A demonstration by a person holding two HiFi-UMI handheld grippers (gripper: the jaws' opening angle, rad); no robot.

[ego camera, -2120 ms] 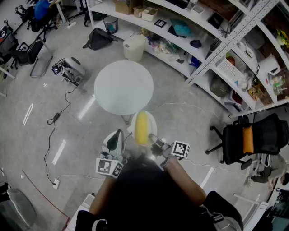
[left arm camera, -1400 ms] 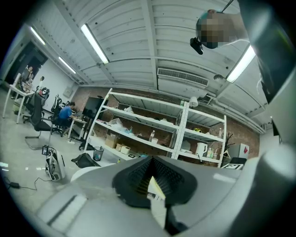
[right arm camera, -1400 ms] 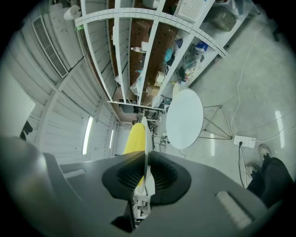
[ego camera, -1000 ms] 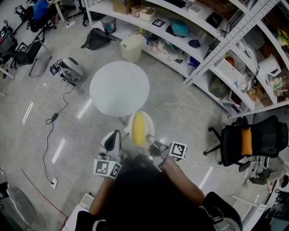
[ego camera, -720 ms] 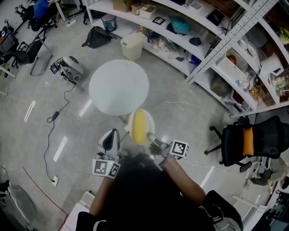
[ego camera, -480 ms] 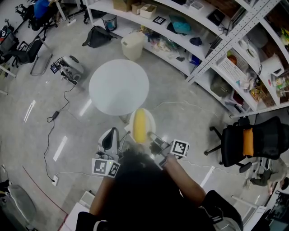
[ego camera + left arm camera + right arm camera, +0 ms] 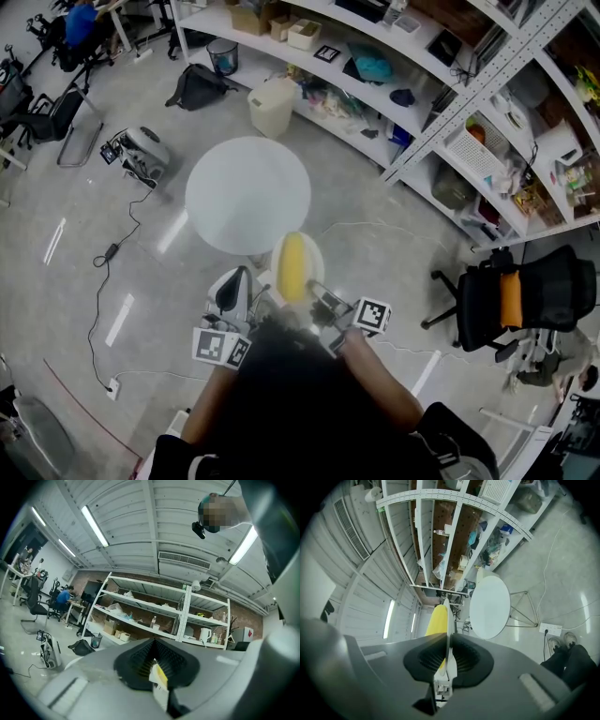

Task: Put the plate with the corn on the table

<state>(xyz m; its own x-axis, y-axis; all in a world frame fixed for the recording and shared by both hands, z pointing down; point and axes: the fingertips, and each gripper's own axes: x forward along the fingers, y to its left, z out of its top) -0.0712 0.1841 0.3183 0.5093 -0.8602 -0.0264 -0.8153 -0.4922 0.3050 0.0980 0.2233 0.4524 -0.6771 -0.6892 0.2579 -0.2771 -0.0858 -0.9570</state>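
Observation:
A white plate [image 7: 316, 255] carrying a yellow corn cob [image 7: 293, 267] hangs in the air just before the near edge of the round white table [image 7: 248, 195]. My right gripper [image 7: 314, 289] is shut on the plate's near rim. In the right gripper view the plate [image 7: 447, 616] shows edge-on between the pads of the right gripper [image 7: 449, 656], with the corn [image 7: 436, 620] to its left and the table [image 7: 490, 606] beyond. My left gripper [image 7: 236, 286] is to the left of the plate, apart from it. In its own view the left gripper [image 7: 154, 665] points upward, jaws together, holding nothing.
Long metal shelves [image 7: 394, 56] full of items run across the back. A white bin [image 7: 272, 101] and a black bag [image 7: 197, 86] stand behind the table. A floor machine [image 7: 141, 155] with a cable is at the left, a black office chair [image 7: 511, 291] at the right.
The whole scene has shifted slightly in the head view as I move. The plate with the corn stays gripped in the right gripper, near the table's near edge. The left gripper keeps its place.

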